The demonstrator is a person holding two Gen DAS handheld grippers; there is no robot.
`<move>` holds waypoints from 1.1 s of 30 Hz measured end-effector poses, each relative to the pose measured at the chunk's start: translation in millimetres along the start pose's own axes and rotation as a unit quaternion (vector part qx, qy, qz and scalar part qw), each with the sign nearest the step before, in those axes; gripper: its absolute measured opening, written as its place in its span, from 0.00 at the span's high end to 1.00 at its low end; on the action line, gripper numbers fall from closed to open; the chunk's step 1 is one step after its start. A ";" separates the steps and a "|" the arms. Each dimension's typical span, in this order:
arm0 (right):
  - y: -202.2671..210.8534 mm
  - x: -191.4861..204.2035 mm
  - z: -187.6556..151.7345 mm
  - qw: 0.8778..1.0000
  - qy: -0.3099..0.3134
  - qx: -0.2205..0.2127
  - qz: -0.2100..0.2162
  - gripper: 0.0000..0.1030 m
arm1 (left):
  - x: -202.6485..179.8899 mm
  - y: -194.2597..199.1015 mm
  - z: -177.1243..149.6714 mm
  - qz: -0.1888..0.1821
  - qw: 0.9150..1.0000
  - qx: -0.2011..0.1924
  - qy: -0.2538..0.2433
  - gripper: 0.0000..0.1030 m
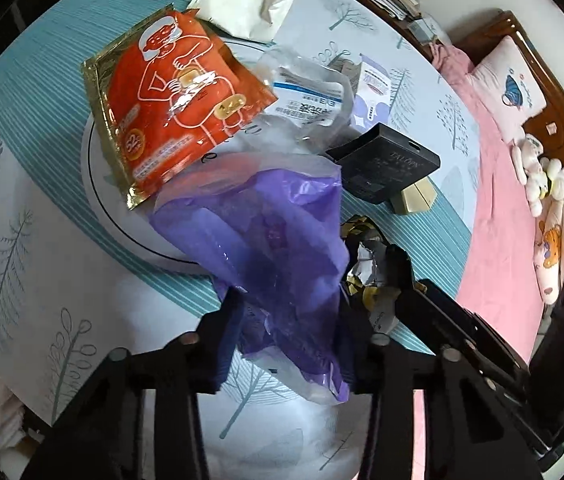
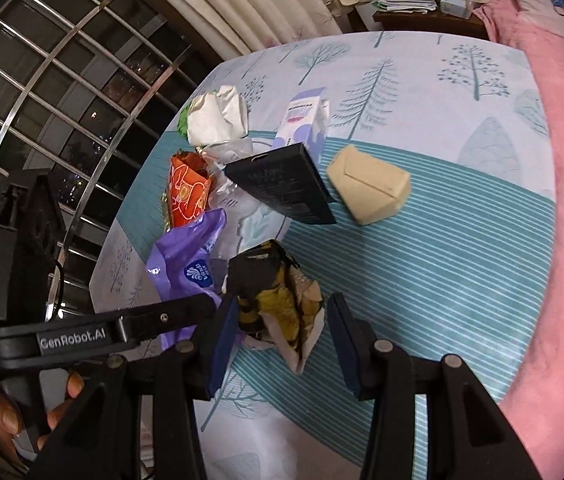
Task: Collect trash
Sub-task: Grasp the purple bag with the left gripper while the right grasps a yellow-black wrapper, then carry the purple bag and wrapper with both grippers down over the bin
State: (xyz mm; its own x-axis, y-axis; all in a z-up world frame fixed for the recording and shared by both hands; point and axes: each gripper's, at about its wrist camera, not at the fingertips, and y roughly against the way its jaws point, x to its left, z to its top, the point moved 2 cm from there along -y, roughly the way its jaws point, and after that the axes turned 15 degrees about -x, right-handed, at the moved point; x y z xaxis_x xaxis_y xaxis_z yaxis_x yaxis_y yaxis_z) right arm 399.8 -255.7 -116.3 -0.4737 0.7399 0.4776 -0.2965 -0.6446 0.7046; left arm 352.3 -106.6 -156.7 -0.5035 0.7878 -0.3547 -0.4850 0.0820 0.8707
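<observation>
My left claw (image 1: 288, 320) grips the purple bag (image 1: 266, 240), hanging over the table (image 1: 42, 240). My right claw (image 2: 282, 336), half wide, straddles the yellow-black wrapper (image 2: 278, 300), pads not pressing; wrapper's long axis runs along the fingers, just right of the bag.

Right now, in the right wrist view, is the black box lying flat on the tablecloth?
No. The black box is tilted, one end propped on the pile of wrappers, not flat on the tablecloth.
</observation>
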 end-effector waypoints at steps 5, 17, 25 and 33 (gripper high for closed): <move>-11.3 5.1 -2.5 1.000 0.010 0.010 -0.002 0.53 | 0.2 -0.4 0.2 -0.013 1.000 0.007 -0.013 0.78; -20.8 8.3 -10.0 1.000 -0.012 0.010 0.023 0.70 | -13.6 3.5 -5.1 -0.001 0.996 0.011 -0.089 0.93; 14.1 33.1 -9.9 0.999 0.011 -0.037 0.012 0.72 | -20.3 44.8 -7.6 -0.011 0.988 -0.024 -0.154 0.94; 42.6 63.3 -21.9 0.997 0.012 -0.075 -0.009 0.72 | -13.2 98.7 -11.8 -0.033 0.973 -0.066 -0.217 0.94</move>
State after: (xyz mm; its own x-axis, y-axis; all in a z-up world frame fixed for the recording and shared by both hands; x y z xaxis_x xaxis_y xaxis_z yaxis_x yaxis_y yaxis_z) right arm 339.0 -240.5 -67.6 -0.4868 0.7476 0.4518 -0.4244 -0.6545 0.6257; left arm 302.7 -116.1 -70.1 -0.1319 0.9694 -0.2069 -0.6080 0.0857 0.7893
